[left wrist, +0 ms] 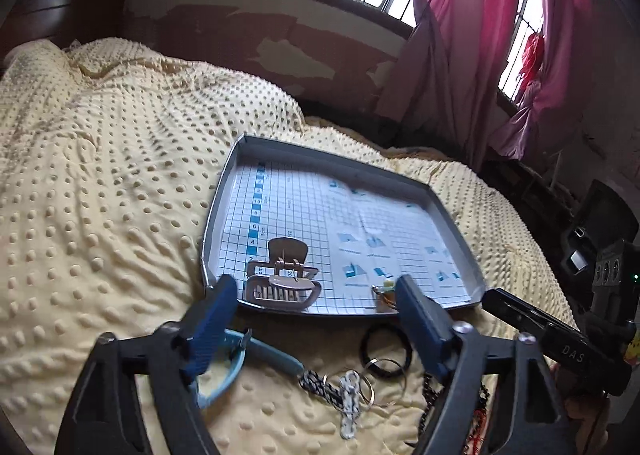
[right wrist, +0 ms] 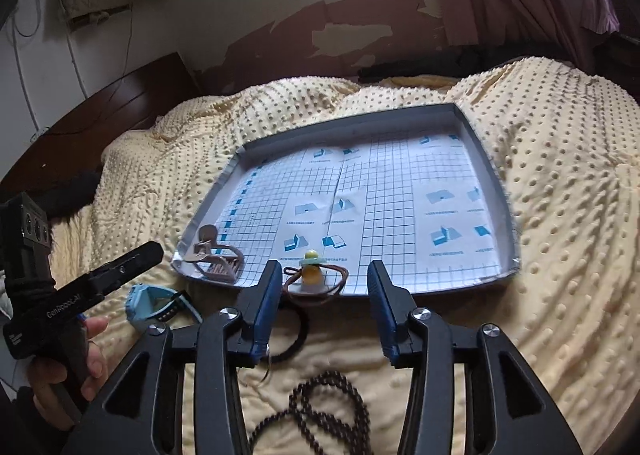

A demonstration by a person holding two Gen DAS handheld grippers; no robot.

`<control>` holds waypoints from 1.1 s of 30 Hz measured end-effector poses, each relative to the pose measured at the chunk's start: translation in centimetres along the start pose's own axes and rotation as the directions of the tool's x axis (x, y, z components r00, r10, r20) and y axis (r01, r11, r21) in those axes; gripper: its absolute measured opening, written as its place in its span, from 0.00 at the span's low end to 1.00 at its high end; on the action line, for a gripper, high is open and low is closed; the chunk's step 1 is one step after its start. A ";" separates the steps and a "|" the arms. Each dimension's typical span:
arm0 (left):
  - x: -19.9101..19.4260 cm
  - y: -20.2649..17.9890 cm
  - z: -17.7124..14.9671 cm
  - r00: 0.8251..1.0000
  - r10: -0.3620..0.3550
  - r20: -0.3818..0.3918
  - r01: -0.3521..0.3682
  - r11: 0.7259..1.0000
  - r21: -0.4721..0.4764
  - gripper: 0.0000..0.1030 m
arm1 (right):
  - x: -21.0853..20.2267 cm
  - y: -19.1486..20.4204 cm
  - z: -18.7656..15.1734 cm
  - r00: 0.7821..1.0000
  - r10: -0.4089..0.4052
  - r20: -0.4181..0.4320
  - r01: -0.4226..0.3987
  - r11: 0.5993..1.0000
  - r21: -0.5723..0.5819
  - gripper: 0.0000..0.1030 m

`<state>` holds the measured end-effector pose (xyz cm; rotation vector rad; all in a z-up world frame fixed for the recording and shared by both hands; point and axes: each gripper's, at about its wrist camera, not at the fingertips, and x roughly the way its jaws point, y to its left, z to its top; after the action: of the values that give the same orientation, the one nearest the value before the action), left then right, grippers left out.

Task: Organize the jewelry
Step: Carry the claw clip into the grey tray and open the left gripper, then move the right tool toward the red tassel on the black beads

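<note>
A shallow grey tray lined with gridded paper lies on the bed. A beige hair claw clip sits in its near left corner. A brown cord with a yellow-green bead pendant rests at the tray's near edge. On the blanket in front lie a light blue watch, a black hair tie, a key ring with a black-and-white cord and dark bead strands. My left gripper and right gripper are both open, holding nothing.
The yellow dotted blanket covers the whole bed. A dark wooden headboard is at the left, a peeling wall behind, and pink curtains hang at the barred window. A hand grips the left tool's handle.
</note>
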<state>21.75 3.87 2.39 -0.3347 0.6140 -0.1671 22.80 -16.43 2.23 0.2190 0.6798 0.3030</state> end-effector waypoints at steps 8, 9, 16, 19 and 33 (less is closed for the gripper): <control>-7.1 -1.0 -2.9 0.991 -0.033 0.134 0.032 0.999 0.008 1.00 | -8.8 -0.3 -2.9 0.984 0.035 0.176 -0.027 0.999 -0.047 0.97; -7.9 -1.2 -3.4 0.988 -0.027 0.150 0.025 1.000 0.018 1.00 | -9.8 -0.2 -3.3 0.980 0.034 0.194 -0.024 0.998 -0.057 0.98; -12.5 -2.5 -7.2 0.979 -0.014 0.201 0.002 0.998 0.059 1.00 | -15.5 1.1 -6.8 0.956 0.019 0.292 0.026 0.988 -0.149 0.99; -14.0 -2.9 -9.0 0.976 -0.005 0.217 -0.008 0.998 0.060 1.00 | -17.1 1.7 -8.2 0.952 0.004 0.306 0.054 0.982 -0.182 0.99; -15.2 -4.4 -14.7 0.987 0.041 0.156 -0.069 0.980 0.184 1.00 | -19.2 1.6 -14.1 0.974 -0.034 0.223 0.090 0.965 -0.246 0.99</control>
<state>0.57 -0.21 0.88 -0.1448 0.4521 -0.1440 -0.80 -20.17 3.16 -0.0163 0.4249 0.2979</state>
